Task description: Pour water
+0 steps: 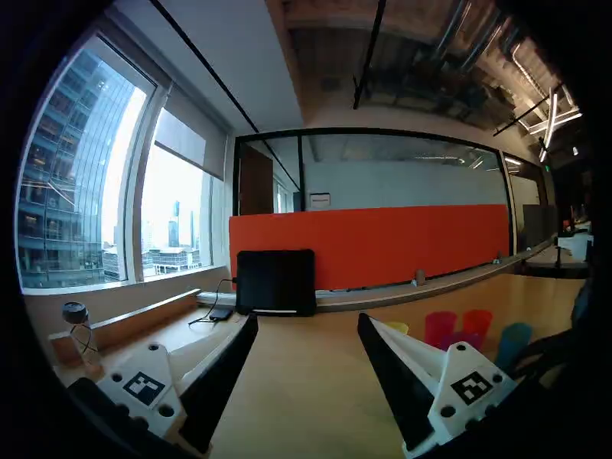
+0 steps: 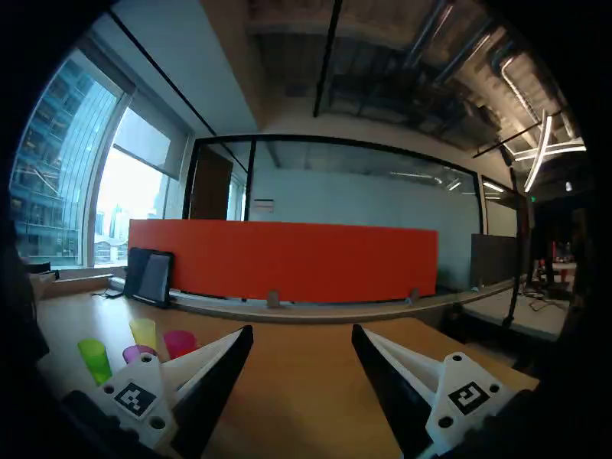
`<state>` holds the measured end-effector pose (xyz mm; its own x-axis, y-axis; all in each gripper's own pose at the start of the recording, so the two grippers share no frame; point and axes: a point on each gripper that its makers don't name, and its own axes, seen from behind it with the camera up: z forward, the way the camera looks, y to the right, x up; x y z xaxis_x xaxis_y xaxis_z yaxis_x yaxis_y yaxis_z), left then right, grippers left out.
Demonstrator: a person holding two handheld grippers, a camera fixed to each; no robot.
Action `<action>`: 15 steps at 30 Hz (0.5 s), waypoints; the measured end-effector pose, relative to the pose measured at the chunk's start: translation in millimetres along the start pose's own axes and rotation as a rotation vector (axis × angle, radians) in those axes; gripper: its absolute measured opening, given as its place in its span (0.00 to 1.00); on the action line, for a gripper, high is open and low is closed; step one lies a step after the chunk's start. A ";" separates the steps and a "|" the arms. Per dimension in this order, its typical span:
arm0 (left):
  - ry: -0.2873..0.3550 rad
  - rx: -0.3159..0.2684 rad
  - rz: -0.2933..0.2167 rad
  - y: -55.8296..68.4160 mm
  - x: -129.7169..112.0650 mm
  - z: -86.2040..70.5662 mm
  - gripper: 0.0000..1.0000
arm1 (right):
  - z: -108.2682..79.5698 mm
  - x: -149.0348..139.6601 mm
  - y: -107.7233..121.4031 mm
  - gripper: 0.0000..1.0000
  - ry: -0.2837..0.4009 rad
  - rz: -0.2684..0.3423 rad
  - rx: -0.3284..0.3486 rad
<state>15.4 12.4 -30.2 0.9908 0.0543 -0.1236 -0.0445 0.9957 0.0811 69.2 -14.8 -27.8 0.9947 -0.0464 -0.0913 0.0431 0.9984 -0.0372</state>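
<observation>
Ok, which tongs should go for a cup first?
Left, marginally: both tongs are open and empty, but the yellow cup sits just past the left tongs' tip, while the right tongs see the cups farther aside.

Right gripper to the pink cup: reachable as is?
Likely yes. The right gripper has open, empty jaws, and the pink cup stands just left of their line on the desk, nothing between. The purple cup crowds it.

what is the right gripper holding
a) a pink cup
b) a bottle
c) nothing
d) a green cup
c: the right gripper is open with only bare desk between its fingers, and the green cup and pink cup stand apart from it on the desk.
</observation>
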 end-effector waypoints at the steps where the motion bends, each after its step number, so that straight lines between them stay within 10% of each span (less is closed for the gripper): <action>1: -0.003 0.001 -0.001 -0.6 -3.4 -0.2 0.97 | -0.1 -0.1 -0.1 1.00 -0.001 -0.002 0.000; 15: -0.054 0.009 -0.021 -7.4 -40.3 2.6 0.97 | -0.5 5.5 -6.7 1.00 -0.003 -0.002 0.005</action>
<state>-23.9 2.6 -23.3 0.9970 0.0294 -0.0717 -0.0231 0.9959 0.0879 74.3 -21.8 -28.6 0.9949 -0.0483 -0.0882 0.0456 0.9984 -0.0326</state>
